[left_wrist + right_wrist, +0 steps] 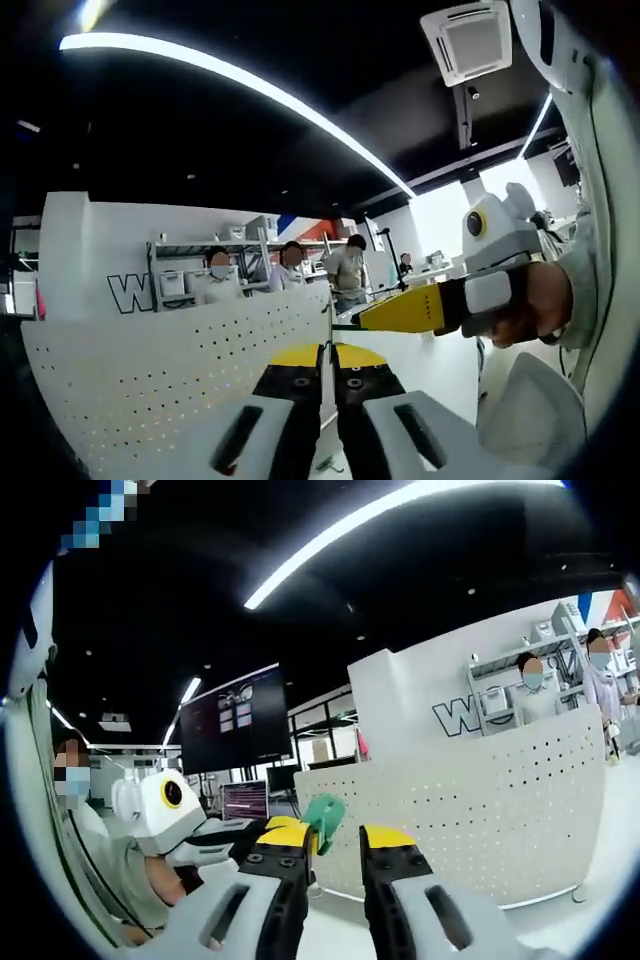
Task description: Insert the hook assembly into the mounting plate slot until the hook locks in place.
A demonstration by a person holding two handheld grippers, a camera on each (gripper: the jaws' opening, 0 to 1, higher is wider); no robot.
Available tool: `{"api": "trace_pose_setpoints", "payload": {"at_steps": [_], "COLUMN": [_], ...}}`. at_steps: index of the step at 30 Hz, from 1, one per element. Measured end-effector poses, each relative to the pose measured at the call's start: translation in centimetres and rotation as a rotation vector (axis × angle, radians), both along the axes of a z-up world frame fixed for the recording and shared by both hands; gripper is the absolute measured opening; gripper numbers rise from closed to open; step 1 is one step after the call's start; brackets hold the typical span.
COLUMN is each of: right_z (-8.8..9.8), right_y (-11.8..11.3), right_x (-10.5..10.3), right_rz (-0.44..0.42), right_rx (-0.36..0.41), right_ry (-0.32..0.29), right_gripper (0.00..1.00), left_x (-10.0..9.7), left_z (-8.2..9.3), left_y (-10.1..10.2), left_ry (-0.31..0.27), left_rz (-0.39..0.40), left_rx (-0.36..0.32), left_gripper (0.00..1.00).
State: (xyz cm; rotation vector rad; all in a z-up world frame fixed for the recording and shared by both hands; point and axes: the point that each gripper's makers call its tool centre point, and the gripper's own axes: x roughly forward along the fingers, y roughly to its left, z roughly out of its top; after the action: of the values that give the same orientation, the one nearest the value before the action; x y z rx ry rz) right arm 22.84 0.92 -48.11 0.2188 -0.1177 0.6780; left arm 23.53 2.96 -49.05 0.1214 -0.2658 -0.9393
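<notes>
Mounting plate (pixel 170 365): a white perforated panel, thin and smooth, its face dotted with regular rows of small round holes. It stands upright and looks bowed by the fisheye lens in both views.
Plate position, left gripper view: its near vertical edge sits right at the tips of the left gripper (pixel 327 362).
Plate position, right gripper view: the panel (pixel 480 815) stands beyond the jaws, filling the space ahead and to the right of the tips.
Left gripper: black jaw bodies with yellow tips on white moulded arms. The jaws are drawn nearly together on the thin edge of the plate.
Right gripper (pixel 336 842): same black, yellow and white build. Its jaws stand apart with a clear gap and nothing between them.
Right gripper, seen from the left gripper view (pixel 400 312): yellow jaw pointing at the plate's edge, held by the person's hand (pixel 535 305).
Hook assembly (pixel 322 815): a small, rounded green plastic piece, matte, just above and beside the right gripper's left yellow tip, at the panel's left edge. Whether it touches the tip or the panel cannot be told.
Background: several people standing by metal shelving (pixel 235 265); a dark monitor (pixel 245 720).
</notes>
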Motion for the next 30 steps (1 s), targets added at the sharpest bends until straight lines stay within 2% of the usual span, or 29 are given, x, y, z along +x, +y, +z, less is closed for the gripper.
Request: {"api": "trace_pose_setpoints", "payload": {"at_steps": [8, 16, 22, 24, 30], "right_z": [0.2, 0.6, 0.7, 0.8, 0.8], "right_y": [0.8, 0.9, 1.3, 1.2, 1.0], "right_x": [-0.4, -0.7, -1.0, -1.2, -1.1], "right_rz": [0.034, 0.027, 0.02, 0.013, 0.002], "right_rx": [0.014, -0.005, -0.033, -0.045, -0.051], "right_ry": [0.005, -0.024, -0.046, -0.059, -0.063], "right_gripper": [0.12, 0.04, 0.02, 0.01, 0.01], "left_x": [-1.0, -1.2, -1.1, -1.2, -1.3], "left_z": [0.4, 0.6, 0.3, 0.4, 0.4], "left_y": [-0.6, -0.7, -0.8, -0.8, -0.8], "left_ry": [0.001, 0.012, 0.03, 0.05, 0.047], "left_rz": [-0.021, -0.02, -0.013, -0.024, -0.026], "left_rx": [-0.027, -0.046, -0.049, -0.078, -0.07], "left_gripper": [0.03, 0.03, 0.03, 0.04, 0.05]}}
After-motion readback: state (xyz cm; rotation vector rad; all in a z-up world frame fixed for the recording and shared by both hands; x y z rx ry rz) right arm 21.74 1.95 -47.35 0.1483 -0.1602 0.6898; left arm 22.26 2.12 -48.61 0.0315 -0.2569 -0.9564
